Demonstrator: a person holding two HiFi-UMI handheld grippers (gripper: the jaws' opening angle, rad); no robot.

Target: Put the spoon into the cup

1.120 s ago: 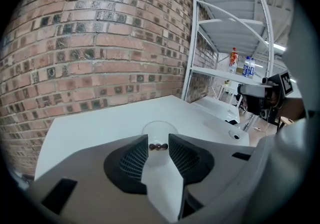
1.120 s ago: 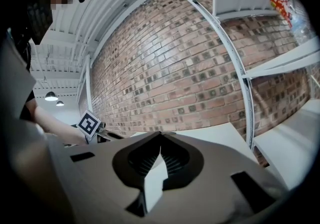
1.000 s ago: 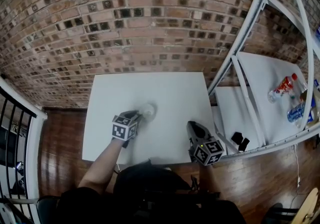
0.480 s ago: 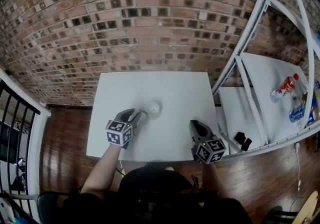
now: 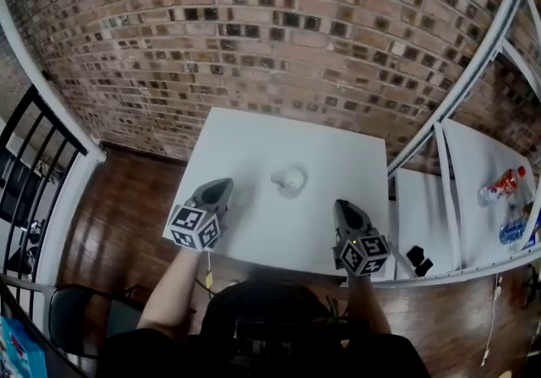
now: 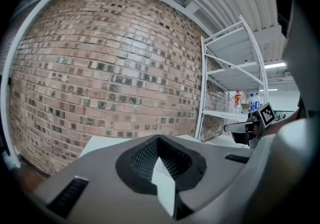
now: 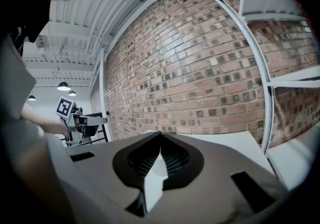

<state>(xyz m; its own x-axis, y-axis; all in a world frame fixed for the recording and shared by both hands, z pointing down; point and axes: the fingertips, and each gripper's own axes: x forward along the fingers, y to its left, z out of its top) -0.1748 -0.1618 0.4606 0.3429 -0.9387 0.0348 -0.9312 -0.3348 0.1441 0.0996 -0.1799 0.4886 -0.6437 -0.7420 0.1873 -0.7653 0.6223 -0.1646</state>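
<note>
A small white cup (image 5: 290, 180) stands near the middle of the white table (image 5: 254, 135). A pale bit sticks out at its left rim; it is too small to tell as the spoon. My left gripper (image 5: 221, 186) hovers at the table's near left edge, apart from the cup, jaws shut with nothing between them (image 6: 159, 139). My right gripper (image 5: 344, 206) is over the near right edge, also shut and empty (image 7: 160, 135). Each gripper view shows the other gripper off to the side: the right gripper (image 6: 247, 127) and the left gripper (image 7: 85, 120). Neither shows the cup.
A brick wall (image 5: 254, 21) runs behind the table. A white shelf rack (image 5: 461, 106) stands to the right with bottles (image 5: 500, 184) on a shelf. A black railing (image 5: 38, 156) and a chair (image 5: 76, 309) are on the left, over a wooden floor.
The left gripper let go at the cup, pulled back toward the near left edge, rose and shut. The head view tilted; the right gripper shifted slightly.
</note>
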